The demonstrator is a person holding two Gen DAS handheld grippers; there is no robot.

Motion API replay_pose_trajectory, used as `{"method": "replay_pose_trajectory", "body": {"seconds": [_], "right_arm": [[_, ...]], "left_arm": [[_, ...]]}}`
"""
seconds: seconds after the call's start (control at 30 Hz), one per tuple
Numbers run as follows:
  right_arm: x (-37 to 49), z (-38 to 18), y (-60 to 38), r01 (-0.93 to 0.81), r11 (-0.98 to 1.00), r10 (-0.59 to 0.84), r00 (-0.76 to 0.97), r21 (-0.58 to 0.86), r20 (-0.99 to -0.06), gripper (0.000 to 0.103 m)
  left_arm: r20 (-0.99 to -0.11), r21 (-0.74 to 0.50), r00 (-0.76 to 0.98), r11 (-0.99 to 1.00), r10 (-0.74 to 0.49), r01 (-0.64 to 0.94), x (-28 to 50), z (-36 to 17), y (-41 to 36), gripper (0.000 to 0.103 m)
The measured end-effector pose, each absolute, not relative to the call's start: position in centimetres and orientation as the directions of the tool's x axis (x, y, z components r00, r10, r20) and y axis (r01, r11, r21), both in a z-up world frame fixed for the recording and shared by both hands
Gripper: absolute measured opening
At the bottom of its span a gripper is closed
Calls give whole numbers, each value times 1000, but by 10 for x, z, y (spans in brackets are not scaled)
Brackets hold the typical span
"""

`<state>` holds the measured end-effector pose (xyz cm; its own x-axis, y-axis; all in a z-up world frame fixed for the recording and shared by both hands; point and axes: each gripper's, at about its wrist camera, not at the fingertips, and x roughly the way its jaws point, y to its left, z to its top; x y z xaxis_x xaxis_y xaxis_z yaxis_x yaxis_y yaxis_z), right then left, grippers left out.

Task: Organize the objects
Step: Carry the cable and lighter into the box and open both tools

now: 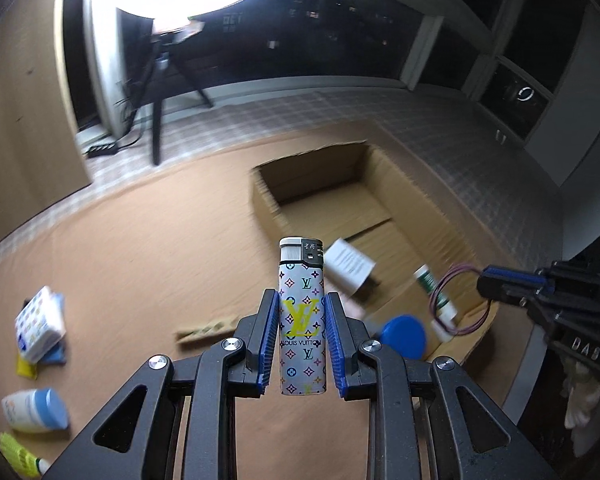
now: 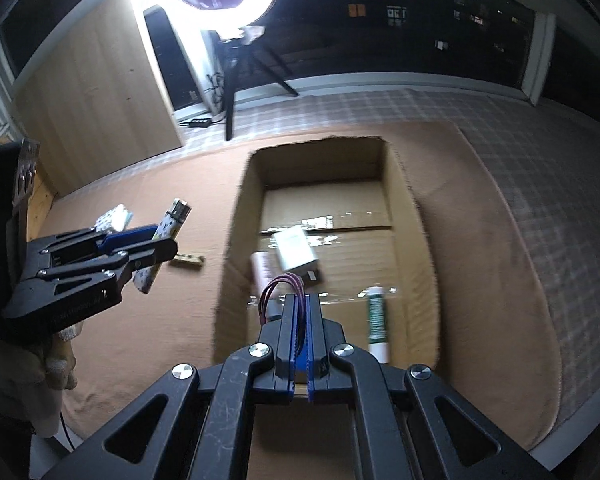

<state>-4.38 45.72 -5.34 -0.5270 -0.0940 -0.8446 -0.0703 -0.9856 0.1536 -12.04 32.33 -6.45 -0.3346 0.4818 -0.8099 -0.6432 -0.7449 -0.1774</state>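
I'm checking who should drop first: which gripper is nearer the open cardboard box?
Right. The right gripper, shut on a hair tie, hangs over the cardboard box. The left gripper, shut on the lighter, is beside it.

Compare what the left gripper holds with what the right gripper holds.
The left gripper is shut on a rigid patterned lighter that stands straight between the pads; the right gripper pinches a thin, limp purple hair tie that loops out past its fingertips. The lighter keeps its pads apart; the hair tie leaves them nearly touching. Both hang clear of the cardboard box.
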Motion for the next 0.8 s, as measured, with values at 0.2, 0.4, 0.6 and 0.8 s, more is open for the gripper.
{"method": "replay_pose_trajectory", "body": {"seconds": [0.2,0.4,0.6,0.8], "right_arm": [[-42,-60,483,-86,-983,-97,-518,164,-850,3],[-43,-69,500,-79,-982,-109,-502,171,-858,3],[-47,-76,511,-72,-979,-132,-493,191,-860,3],[-47,-80,512,-53,-978,-149,-490,200,-859,4]], "left_arm": [[-814,-182,-303,-714,495,-676,-117,-73,376,25],[-828,-180,-277,-698,488,-693,-112,-86,417,25],[-836,-173,-269,-695,478,-698,-110,-94,440,25],[-845,-163,-264,-695,464,-700,-111,-98,445,25]]}}
